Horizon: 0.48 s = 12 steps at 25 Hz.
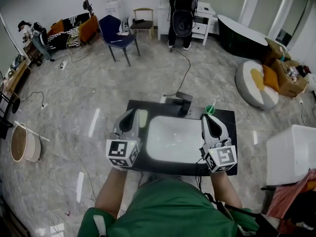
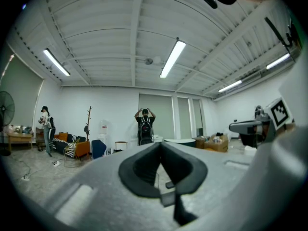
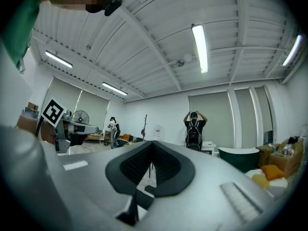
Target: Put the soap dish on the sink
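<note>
A pale, oblong soap dish (image 1: 142,118) lies on the black counter (image 1: 230,117), just left of the white sink basin (image 1: 175,139). My left gripper (image 1: 129,114) rests right beside the dish on its left, pointing away from me. Its jaws meet at the tips with nothing between them (image 2: 160,146). My right gripper (image 1: 205,118) sits over the counter at the basin's right edge, also shut and empty (image 3: 153,143). Both gripper views look out level across the room and show neither dish nor sink.
A black faucet (image 1: 183,101) stands behind the basin, and a green cup (image 1: 210,109) is at the counter's back right. A person with a backpack (image 1: 182,14) stands far across the room. A white box (image 1: 291,154) sits right of the counter.
</note>
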Each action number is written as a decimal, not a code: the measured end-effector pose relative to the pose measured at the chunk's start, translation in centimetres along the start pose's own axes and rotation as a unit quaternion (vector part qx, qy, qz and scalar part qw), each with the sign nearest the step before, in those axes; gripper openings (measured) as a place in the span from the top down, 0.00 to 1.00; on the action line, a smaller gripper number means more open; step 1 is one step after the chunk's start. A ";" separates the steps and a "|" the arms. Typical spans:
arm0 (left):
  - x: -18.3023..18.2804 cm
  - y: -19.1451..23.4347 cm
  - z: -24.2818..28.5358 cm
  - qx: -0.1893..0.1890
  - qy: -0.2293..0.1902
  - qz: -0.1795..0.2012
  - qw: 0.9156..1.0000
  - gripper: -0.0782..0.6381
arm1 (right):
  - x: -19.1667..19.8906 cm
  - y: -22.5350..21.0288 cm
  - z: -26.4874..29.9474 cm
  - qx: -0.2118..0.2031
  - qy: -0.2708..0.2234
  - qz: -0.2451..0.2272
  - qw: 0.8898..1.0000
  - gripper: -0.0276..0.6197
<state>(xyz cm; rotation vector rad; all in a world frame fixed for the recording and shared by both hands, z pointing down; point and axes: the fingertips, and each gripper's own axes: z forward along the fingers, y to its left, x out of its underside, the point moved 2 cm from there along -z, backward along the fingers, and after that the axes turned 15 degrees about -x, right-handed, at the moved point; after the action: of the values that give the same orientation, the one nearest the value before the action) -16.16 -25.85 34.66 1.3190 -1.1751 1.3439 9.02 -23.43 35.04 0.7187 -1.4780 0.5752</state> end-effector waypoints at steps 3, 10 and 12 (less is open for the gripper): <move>0.3 0.2 0.2 -0.001 0.002 0.000 1.000 0.89 | 0.1 0.0 0.2 0.001 0.003 0.006 1.000 0.96; 0.7 0.5 0.9 0.002 0.006 -0.001 1.000 0.89 | 0.4 0.0 0.8 0.001 0.004 0.004 1.000 0.96; 0.8 0.7 1.1 0.002 0.006 -0.001 1.000 0.89 | 0.4 -0.1 1.0 0.001 0.005 0.004 1.000 0.96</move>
<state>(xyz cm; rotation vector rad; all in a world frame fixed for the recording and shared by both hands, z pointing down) -16.69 -27.02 35.40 1.3125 -1.1624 1.3513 8.40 -24.25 35.37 0.7112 -1.4707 0.5856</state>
